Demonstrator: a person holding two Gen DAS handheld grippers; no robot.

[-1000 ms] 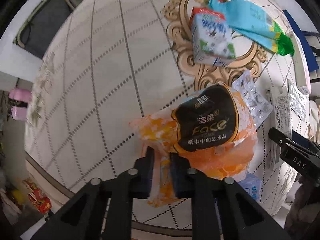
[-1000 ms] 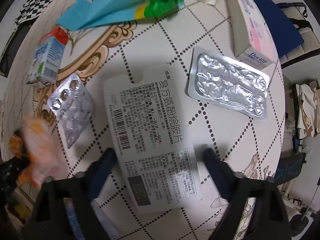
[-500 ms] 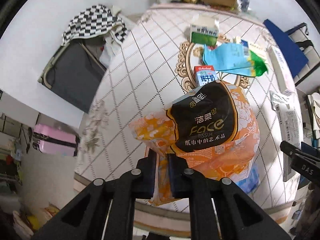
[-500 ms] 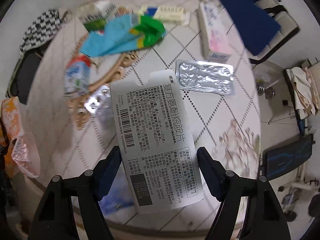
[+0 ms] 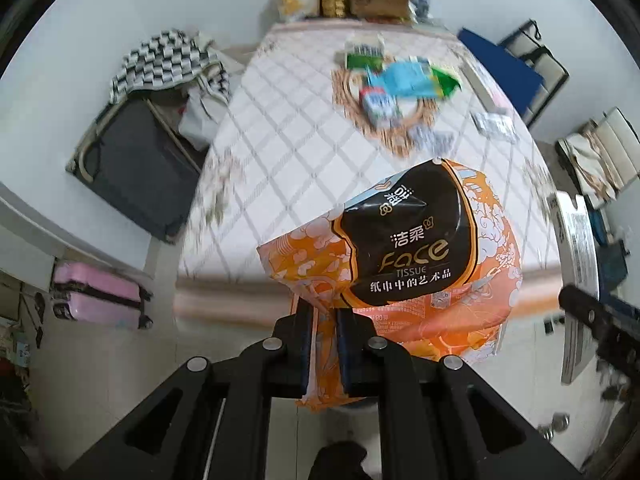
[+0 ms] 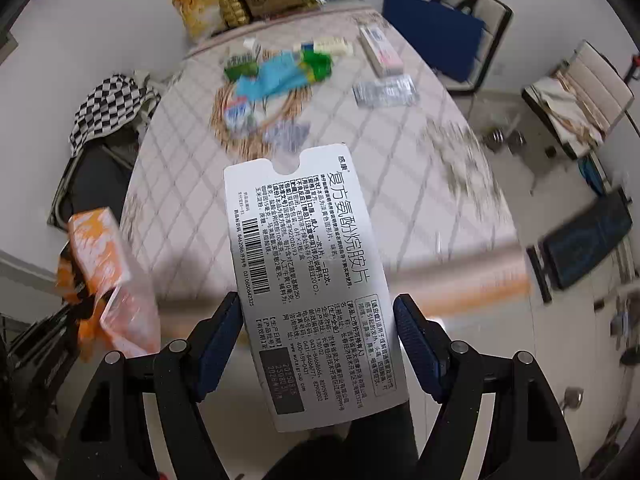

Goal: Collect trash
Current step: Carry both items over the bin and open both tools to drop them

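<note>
Left wrist view: left gripper (image 5: 323,336) clamps the tissue pack (image 5: 404,264), now lifted off the table (image 5: 288,152). Right gripper (image 6: 318,336) pinches the pill card (image 6: 308,280) edgewise, also raised. Both picked; next likely carry to a bin, none visible.

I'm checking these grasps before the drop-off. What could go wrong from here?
The left gripper pinches only a thin edge of the orange tissue pack; the hanging bulk might tear free or slip. The right gripper clamps the flat medicine box across its width only, so it may pivot or slide out.
</note>
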